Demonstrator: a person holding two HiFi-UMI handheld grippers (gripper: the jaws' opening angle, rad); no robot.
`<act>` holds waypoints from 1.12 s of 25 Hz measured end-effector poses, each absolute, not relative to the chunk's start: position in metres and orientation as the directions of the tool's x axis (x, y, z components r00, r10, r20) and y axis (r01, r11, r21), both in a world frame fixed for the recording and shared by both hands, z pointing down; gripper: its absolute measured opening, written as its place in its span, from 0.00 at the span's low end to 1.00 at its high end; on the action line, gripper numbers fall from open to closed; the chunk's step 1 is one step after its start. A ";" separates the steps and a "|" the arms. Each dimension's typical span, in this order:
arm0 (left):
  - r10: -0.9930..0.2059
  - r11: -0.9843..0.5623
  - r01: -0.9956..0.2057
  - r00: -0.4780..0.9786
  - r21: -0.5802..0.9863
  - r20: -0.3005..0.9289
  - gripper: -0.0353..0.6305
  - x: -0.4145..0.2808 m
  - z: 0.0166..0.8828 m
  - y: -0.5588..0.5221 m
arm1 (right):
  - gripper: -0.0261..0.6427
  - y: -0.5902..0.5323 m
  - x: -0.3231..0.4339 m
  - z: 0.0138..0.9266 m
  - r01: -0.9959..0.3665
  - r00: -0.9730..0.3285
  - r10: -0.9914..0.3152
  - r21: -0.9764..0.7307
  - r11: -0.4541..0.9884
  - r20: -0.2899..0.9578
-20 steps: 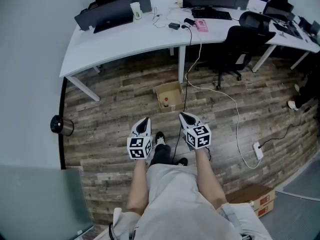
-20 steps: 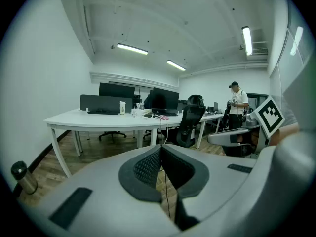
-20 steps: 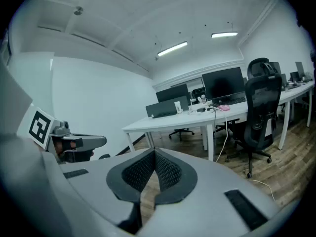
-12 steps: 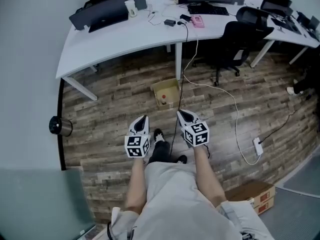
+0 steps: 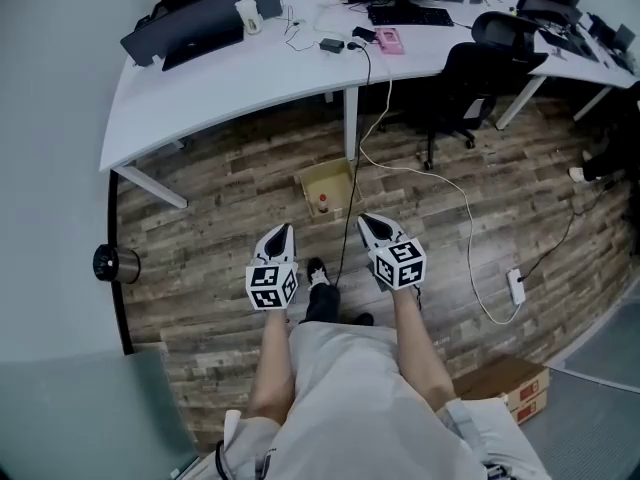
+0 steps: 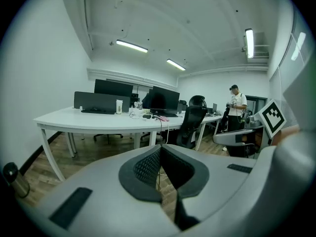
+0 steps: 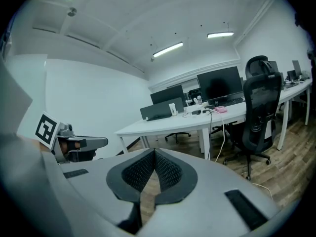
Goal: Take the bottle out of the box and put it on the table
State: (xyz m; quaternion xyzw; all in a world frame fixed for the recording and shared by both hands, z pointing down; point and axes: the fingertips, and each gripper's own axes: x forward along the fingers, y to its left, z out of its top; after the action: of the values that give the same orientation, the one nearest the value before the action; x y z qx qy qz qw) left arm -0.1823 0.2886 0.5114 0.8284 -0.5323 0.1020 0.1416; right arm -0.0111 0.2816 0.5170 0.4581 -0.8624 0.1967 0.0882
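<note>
With my left hand-held gripper (image 5: 283, 232) and right hand-held gripper (image 5: 368, 222) both closed tight and empty, short of the bottle (image 5: 322, 205) standing in the open box (image 5: 335, 178) on the floor by the desk (image 5: 200, 78), I risk toppling it if the jaws arrive unopened, or snagging the black cable (image 5: 344, 253) beside the box; I can read no writing.

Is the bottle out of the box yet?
No, the bottle stands inside the open cardboard box on the wood floor, in the head view.
</note>
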 end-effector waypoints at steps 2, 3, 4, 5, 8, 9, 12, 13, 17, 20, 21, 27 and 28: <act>-0.851 -0.399 -0.907 0.421 0.135 0.315 0.08 -0.183 0.511 0.270 | 0.10 0.267 -0.007 0.517 -0.834 -0.552 -0.762 -0.250 0.492 0.340; -0.849 -0.402 -0.905 0.425 0.138 0.313 0.08 -0.184 0.511 0.260 | 0.10 0.259 -0.007 0.517 -0.836 -0.548 -0.762 -0.247 0.490 0.344; -0.848 -0.404 -0.904 0.428 0.141 0.312 0.08 -0.185 0.510 0.251 | 0.10 0.252 -0.007 0.518 -0.837 -0.546 -0.762 -0.246 0.488 0.348; -0.848 -0.405 -0.903 0.430 0.144 0.311 0.08 -0.185 0.510 0.242 | 0.10 0.245 -0.007 0.519 -0.838 -0.545 -0.762 -0.247 0.486 0.351; -0.846 -0.411 -0.898 0.439 0.155 0.302 0.08 -0.187 0.507 0.215 | 0.10 0.224 -0.007 0.520 -0.844 -0.536 -0.763 -0.247 0.476 0.361; -0.846 -0.412 -0.898 0.441 0.158 0.299 0.08 -0.188 0.506 0.206 | 0.10 0.216 -0.008 0.521 -0.844 -0.536 -0.761 -0.246 0.476 0.365; -0.846 -0.407 -0.899 0.437 0.161 0.306 0.08 -0.198 0.510 0.179 | 0.10 0.193 -0.013 0.525 -0.845 -0.535 -0.755 -0.246 0.475 0.379; -0.846 -0.404 -0.900 0.435 0.162 0.309 0.08 -0.202 0.512 0.170 | 0.10 0.185 -0.015 0.526 -0.847 -0.532 -0.755 -0.246 0.472 0.383; -0.847 -0.397 -0.898 0.438 0.188 0.301 0.08 -0.218 0.516 0.132 | 0.10 0.152 -0.020 0.531 -0.860 -0.510 -0.765 -0.257 0.441 0.393; -0.838 -0.403 -0.890 0.453 0.213 0.306 0.08 -0.228 0.523 0.105 | 0.10 0.131 -0.024 0.537 -0.871 -0.489 -0.772 -0.272 0.409 0.405; -0.833 -0.406 -0.887 0.458 0.221 0.310 0.08 -0.231 0.525 0.097 | 0.10 0.124 -0.027 0.539 -0.875 -0.482 -0.774 -0.274 0.399 0.412; -0.808 -0.420 -0.870 0.488 0.258 0.331 0.08 -0.252 0.546 0.053 | 0.10 0.087 -0.028 0.551 -0.903 -0.420 -0.797 -0.289 0.319 0.434; -0.803 -0.421 -0.869 0.490 0.260 0.338 0.08 -0.255 0.551 0.047 | 0.10 0.083 -0.027 0.552 -0.906 -0.409 -0.803 -0.294 0.303 0.434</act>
State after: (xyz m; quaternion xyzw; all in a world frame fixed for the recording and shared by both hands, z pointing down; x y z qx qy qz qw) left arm -0.2550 0.0474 0.5509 0.8391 -0.4982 0.0809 0.2030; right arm -0.0270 0.0830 0.5524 0.5337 -0.8006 0.2521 0.1027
